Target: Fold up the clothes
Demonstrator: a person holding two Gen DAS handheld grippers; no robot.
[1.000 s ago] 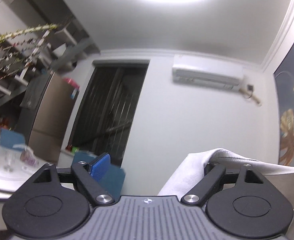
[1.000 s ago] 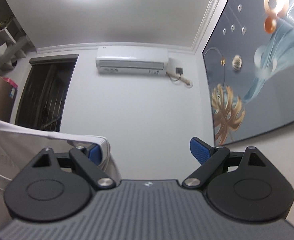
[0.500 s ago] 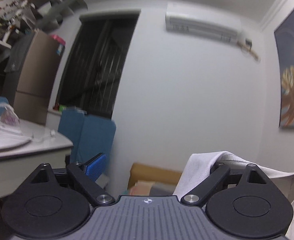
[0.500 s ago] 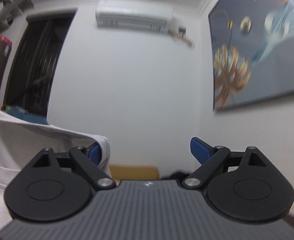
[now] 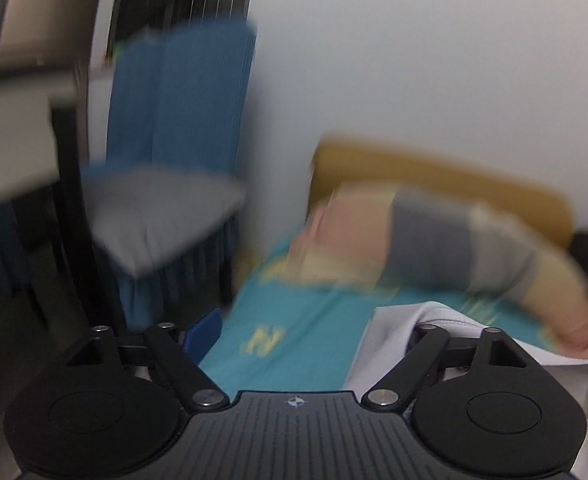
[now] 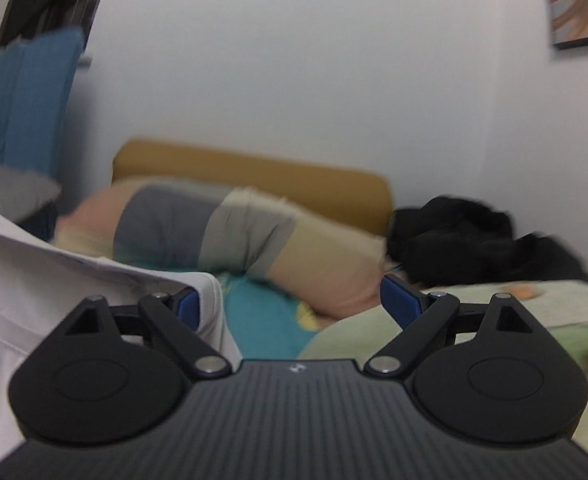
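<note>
White garment (image 6: 33, 280) draped over wide-open fingers (image 6: 400, 304)

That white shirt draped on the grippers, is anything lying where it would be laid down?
Yes. A teal garment covers the surface right below the white shirt, with a striped pillow and black clothes farther back.

White garment (image 6: 33, 292); teal shirt (image 5: 294, 336) with yellow lettering beside it; pillow (image 6: 221, 232) behind teal shirt banded pink, grey, beige; black clothes (image 6: 474, 240); mustard headboard (image 6: 253, 176); blue chair (image 5: 181, 108).
</note>
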